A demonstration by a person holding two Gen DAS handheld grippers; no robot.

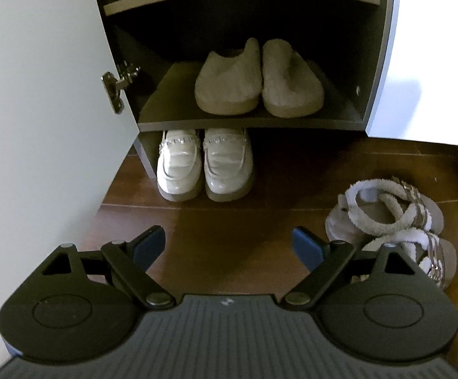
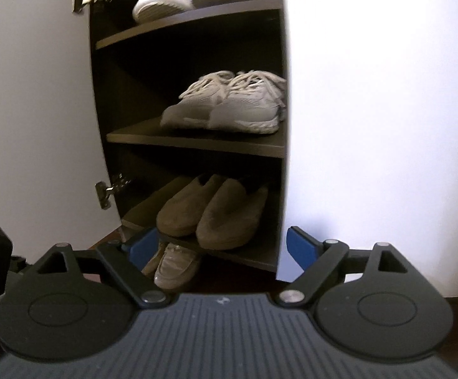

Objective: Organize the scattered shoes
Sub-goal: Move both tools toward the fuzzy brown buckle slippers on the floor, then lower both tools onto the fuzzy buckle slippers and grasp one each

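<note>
Both tongs stand wide apart with nothing between them: the left gripper (image 1: 229,243) over the brown floor (image 1: 229,221), the right gripper (image 2: 219,246) facing the open cupboard (image 2: 197,145). White loafers (image 1: 205,162) sit side by side on the floor under the bottom shelf, fuzzy slippers (image 1: 259,79) on that shelf, sneakers (image 2: 225,104) on the shelf above. Strappy sandals (image 1: 396,221) lie piled on the floor to the right

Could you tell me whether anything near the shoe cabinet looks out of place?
Yes: the strappy sandals lie heaped on the floor right of the cabinet, one overlapping the other, while the loafers and slippers sit paired.
</note>
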